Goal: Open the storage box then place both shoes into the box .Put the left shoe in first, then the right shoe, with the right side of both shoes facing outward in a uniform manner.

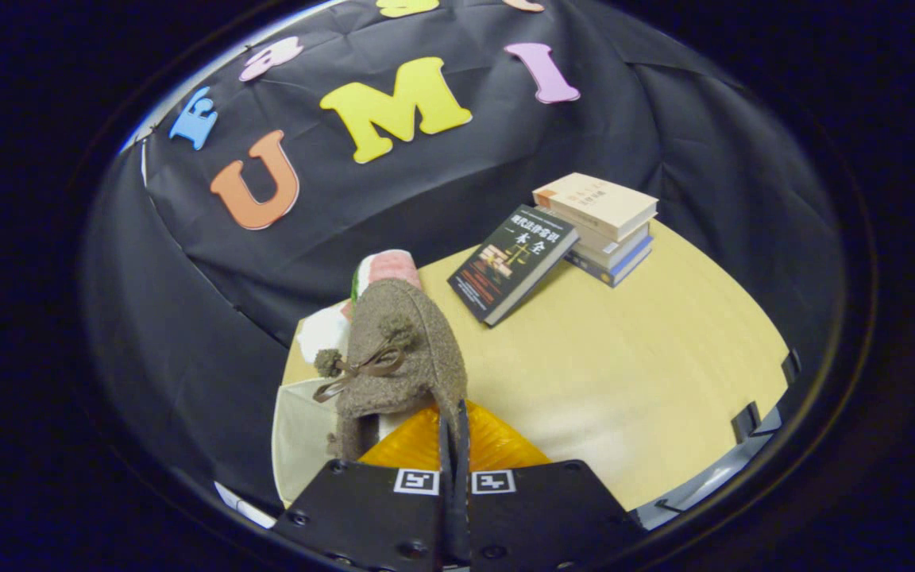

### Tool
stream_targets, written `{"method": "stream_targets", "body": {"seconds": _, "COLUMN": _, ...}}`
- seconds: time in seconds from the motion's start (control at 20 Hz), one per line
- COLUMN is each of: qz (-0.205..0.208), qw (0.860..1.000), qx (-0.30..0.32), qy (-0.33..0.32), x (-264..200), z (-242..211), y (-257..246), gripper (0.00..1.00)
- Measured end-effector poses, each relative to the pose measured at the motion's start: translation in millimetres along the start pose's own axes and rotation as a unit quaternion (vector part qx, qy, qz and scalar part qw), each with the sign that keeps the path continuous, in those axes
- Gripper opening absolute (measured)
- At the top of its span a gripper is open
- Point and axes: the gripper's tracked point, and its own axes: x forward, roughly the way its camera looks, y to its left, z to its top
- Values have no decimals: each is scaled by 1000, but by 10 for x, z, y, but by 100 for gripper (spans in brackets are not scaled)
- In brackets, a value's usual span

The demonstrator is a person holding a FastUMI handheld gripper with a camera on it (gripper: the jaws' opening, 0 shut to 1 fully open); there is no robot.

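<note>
The gripper (pixel 454 429) has its fingers pinched together on the heel edge of a brown fuzzy slipper (pixel 398 357), so it hangs toe-up. It is held over the white storage box (pixel 299 445) at the table's (pixel 624 373) left edge, probably to be lowered in.

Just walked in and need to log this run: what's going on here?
A hand-held gripper is closed on the rim of a brown fuzzy shoe and holds it above a white storage box. Beyond lie a dark book and a stack of books on the wooden table.
</note>
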Motion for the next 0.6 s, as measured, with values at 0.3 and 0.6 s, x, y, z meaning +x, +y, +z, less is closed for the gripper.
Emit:
{"method": "stream_targets", "body": {"seconds": 0.3, "qz": -8, "qw": 1000, "qx": -23, "qy": 9, "x": 178, "z": -543, "y": 905, "gripper": 0}}
{"method": "stream_targets", "body": {"seconds": 0.6, "qz": -59, "qw": 995, "qx": -77, "qy": 6, "x": 416, "z": -845, "y": 1081, "gripper": 0}}
